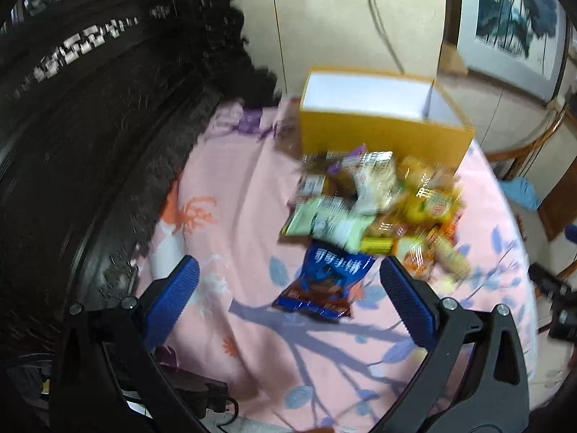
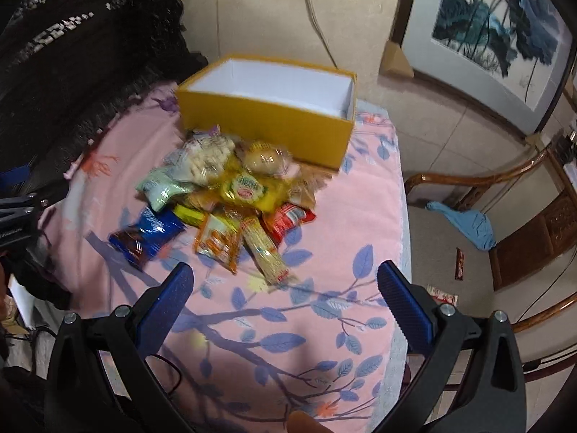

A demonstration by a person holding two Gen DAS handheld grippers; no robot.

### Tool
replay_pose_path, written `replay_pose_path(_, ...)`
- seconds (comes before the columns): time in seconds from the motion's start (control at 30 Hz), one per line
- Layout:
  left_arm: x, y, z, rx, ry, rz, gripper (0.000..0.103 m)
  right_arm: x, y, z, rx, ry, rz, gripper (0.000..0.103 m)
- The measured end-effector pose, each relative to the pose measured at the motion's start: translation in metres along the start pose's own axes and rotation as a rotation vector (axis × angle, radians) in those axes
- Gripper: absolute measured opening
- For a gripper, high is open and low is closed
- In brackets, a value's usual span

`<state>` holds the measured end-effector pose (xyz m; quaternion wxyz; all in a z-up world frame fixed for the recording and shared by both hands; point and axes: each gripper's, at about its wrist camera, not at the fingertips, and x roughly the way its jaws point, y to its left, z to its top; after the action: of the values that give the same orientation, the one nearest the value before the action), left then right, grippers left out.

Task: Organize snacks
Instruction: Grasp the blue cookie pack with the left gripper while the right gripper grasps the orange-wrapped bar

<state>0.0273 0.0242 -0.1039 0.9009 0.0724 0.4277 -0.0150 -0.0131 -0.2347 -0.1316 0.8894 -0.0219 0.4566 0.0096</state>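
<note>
Pink floral cloth (image 2: 324,216) on table: snack pile beside empty yellow box (image 2: 267,115). Blue pkt (image 1: 321,281) nearest, just ahead of L gripper (image 1: 288,274), long axis running away from it. R gripper (image 2: 285,281) farther. Both spread wide, holding nothing.

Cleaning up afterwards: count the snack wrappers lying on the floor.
2, both on the tiled floor right of the pink floral cloth: a dark brown bar wrapper and a red-and-white wrapper nearer the camera. Others may be hidden.
</note>
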Motion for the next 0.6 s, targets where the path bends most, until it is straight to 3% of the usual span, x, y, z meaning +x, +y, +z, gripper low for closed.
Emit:
replay_pose_path(0.17,0.029,0.0,-0.026,0.022,0.009,-0.007,0.101,0.053,-0.012,-0.007,0.066,0.042,0.145,0.082)
replay_pose_path(0.23,0.04,0.0,-0.035,0.018,0.029,-0.021,0.101,0.071,-0.01,-0.006,0.029,0.054,0.159,0.071)
replay_pose_path(0.43,0.065,0.003,-0.048,0.011,0.074,0.0,0.101,0.127,-0.001,-0.003,-0.148,0.115,0.232,0.058)
replay_pose_path(0.53,0.072,0.001,-0.05,0.019,0.075,0.004,0.101,0.146,-0.001,-0.003,-0.186,0.159,0.283,0.044)
replay_pose_path(0.6,0.079,-0.003,-0.051,0.038,0.087,0.006,0.101,0.158,0.003,-0.004,-0.231,0.179,0.297,0.043)
